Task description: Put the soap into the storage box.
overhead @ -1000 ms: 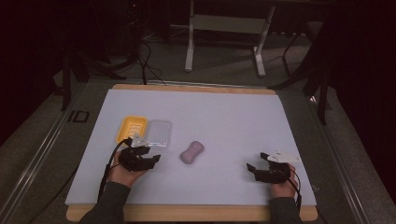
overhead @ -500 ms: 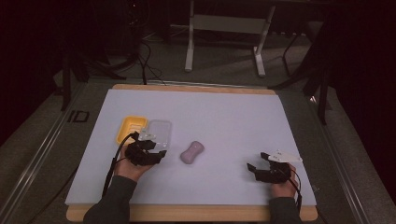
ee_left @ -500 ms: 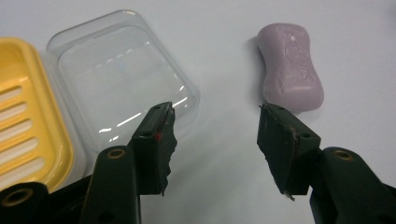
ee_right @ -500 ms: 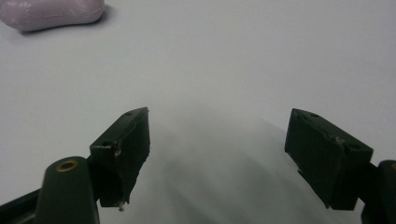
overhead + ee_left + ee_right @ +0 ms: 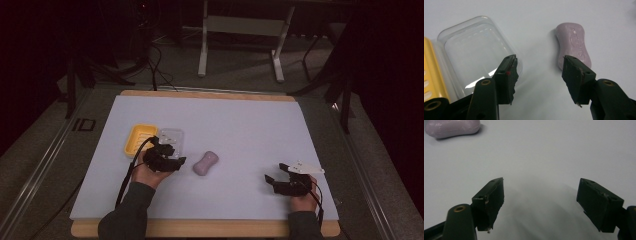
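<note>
White matting covers the table (image 5: pixel 240 125), with dark floor and a metal stand beyond its far edge. On it lies the pink soap bar (image 5: pixel 206 163), near the middle and towards the person's side, well clear of every edge. The left gripper (image 5: pixel 170 155) hovers between the soap and the clear lid (image 5: pixel 172 138), its jaws spread wide and holding nothing; in the left gripper view the soap (image 5: pixel 573 45) sits just past the right-hand jaw, not between the two. The yellow soap dish (image 5: pixel 137 139) lies touching or just beside the lid on its far side (the join is hard to read).

Closing from here would likely catch only one end of the bar, and a smooth, rounded soap could squirt out sideways. Swinging towards it carelessly might also knock the light lid against the dish.

The right gripper (image 5: pixel 280 179) rests low near the near right corner, jaws apart and empty, well away from the soap. Open mat lies between them and across the whole far half.
</note>
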`<state>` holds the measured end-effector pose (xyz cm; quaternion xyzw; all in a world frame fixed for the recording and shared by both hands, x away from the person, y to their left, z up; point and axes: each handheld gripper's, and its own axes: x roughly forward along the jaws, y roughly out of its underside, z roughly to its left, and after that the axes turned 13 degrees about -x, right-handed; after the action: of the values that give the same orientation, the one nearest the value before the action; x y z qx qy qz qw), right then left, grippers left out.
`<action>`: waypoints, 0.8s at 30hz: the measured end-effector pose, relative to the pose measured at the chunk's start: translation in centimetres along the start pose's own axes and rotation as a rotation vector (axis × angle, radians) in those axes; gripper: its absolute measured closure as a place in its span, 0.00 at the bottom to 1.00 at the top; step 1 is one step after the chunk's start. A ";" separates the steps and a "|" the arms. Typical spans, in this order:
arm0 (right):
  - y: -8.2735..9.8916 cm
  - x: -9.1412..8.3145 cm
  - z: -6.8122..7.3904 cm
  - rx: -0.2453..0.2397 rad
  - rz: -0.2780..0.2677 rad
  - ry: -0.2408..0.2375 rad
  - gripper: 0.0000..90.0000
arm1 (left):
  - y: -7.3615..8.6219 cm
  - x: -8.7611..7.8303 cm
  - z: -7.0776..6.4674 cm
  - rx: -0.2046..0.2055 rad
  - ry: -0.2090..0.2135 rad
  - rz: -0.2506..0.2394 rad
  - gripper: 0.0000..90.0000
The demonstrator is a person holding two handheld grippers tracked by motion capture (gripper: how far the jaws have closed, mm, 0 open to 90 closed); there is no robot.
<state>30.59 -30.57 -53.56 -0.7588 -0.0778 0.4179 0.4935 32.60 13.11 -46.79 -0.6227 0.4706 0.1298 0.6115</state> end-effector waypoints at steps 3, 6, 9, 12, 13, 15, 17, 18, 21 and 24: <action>0.0 0.0 0.0 0.001 0.000 0.001 0.24 | -0.4 0.3 -0.3 0.000 0.001 0.005 0.51; 0.0 0.0 0.0 0.001 -0.002 0.002 0.24 | -0.9 0.8 -0.7 0.008 0.003 0.014 0.51; 0.0 0.0 0.0 0.005 -0.003 0.001 0.24 | -1.1 1.1 -0.9 0.001 0.009 0.013 0.51; 0.0 0.0 0.0 0.004 -0.004 0.002 0.24 | -1.3 1.3 -1.0 0.002 0.016 0.021 0.51; 0.0 0.0 0.0 0.004 -0.004 0.001 0.24 | -1.3 1.4 -1.0 0.002 0.020 0.022 0.51; 0.0 0.0 0.0 0.007 -0.002 0.000 0.24 | -1.4 1.6 -1.1 0.005 0.020 0.029 0.50; 0.0 0.0 0.0 0.006 -0.002 0.001 0.24 | -1.5 1.7 -1.1 0.005 0.020 0.033 0.50; 0.0 0.0 0.0 0.007 -0.001 0.001 0.24 | -1.6 1.8 -1.2 0.011 0.014 0.036 0.50; 0.0 0.0 -0.1 0.007 -0.001 0.001 0.24 | -2.1 1.8 -1.4 0.019 0.014 0.036 0.50; 0.0 0.0 -0.1 0.007 -0.002 0.001 0.24 | -2.5 1.8 -1.7 0.028 0.014 0.035 0.50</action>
<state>30.62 -30.65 -53.56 -0.7573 -0.0769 0.4171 0.4966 34.76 10.36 -46.15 -0.6066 0.4874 0.1295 0.6146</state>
